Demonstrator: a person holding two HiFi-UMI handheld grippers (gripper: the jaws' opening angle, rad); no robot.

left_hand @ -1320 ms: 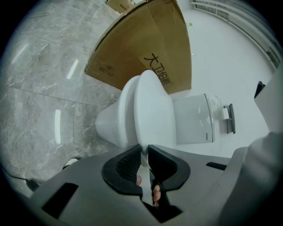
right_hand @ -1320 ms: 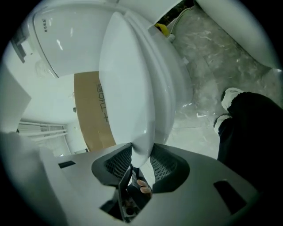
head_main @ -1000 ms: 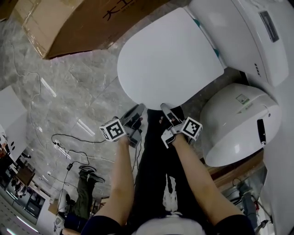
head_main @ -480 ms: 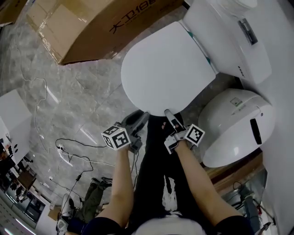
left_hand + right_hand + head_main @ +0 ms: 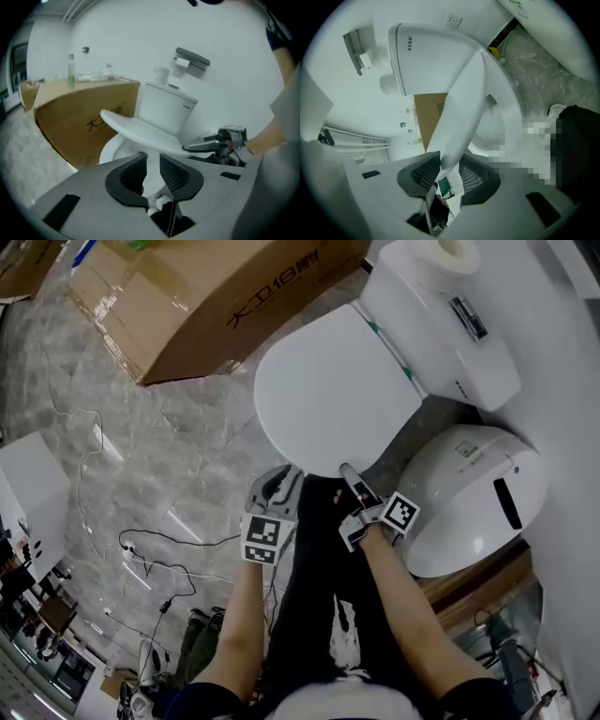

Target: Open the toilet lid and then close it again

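Observation:
The white toilet lid (image 5: 333, 395) is tilted up a little off the bowl, hinged at the tank (image 5: 441, 324). My right gripper (image 5: 352, 476) grips the lid's front edge; in the right gripper view the lid (image 5: 461, 112) runs between the pads of that gripper (image 5: 450, 161), whose jaws are opening slightly. My left gripper (image 5: 277, 486) hangs just left of it, short of the lid's edge. In the left gripper view its jaws (image 5: 153, 161) are closing with a narrow gap and nothing between them; the raised lid (image 5: 136, 129) and the right gripper (image 5: 206, 143) lie ahead.
A large cardboard box (image 5: 216, 296) lies left of the toilet. A second white toilet body (image 5: 469, 493) stands close on the right. Cables (image 5: 141, 549) trail over the marble floor at the left. A paper roll (image 5: 448, 251) sits on the tank.
Both grippers have risen and the lid's front edge has come up with the right one. The left gripper has rolled, so its marker cube now faces the camera.

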